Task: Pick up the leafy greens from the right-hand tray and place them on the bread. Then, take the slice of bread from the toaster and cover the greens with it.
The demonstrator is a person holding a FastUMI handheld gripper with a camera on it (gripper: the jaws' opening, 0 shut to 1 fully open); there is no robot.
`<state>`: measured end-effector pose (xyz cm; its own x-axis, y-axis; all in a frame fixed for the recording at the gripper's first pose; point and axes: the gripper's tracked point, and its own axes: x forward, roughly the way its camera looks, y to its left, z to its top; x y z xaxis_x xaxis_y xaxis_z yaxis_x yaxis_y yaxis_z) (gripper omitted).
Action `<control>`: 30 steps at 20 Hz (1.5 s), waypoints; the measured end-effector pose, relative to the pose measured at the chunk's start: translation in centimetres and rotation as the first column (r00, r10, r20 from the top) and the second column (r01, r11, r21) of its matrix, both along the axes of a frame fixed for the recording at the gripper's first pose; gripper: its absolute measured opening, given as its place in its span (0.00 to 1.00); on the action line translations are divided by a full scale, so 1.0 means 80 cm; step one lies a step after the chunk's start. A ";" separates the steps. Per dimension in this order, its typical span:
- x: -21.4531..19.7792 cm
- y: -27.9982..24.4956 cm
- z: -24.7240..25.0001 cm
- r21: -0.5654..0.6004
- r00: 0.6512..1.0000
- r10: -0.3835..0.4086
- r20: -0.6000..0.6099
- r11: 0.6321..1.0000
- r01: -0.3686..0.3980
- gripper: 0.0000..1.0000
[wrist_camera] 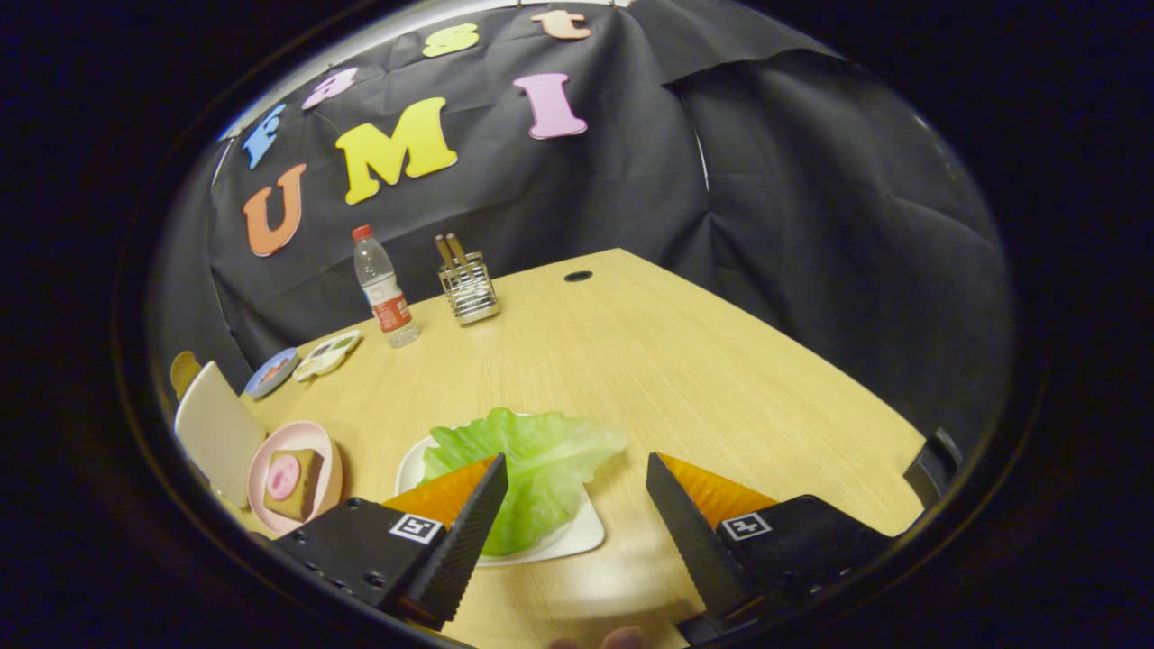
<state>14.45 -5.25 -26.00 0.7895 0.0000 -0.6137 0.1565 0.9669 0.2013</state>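
Note:
A pale green lettuce leaf (pixel 532 464) lies on a small white tray (pixel 563 538) on the wooden table, just ahead of my fingers and partly behind the left one. My gripper (pixel 577 478) is open, with the leaf's right part in the gap between the fingertips and nothing pressed. To the left, a pink plate (pixel 322 451) holds a slice of bread (pixel 297 484) topped with a round pink slice. Beside that plate stands a cream-coloured toaster (pixel 216 433), partly cut off.
At the back of the table stand a water bottle (pixel 385 290) and a wire holder with utensils (pixel 468 287). Small dishes (pixel 302 361) lie near the back left. A cable hole (pixel 578 276) marks the far table end. A dark object (pixel 933 464) sits at the right table edge.

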 end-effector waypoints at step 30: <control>0.019 0.032 0.078 0.161 0.988 0.010 0.152 0.986 -0.035 0.00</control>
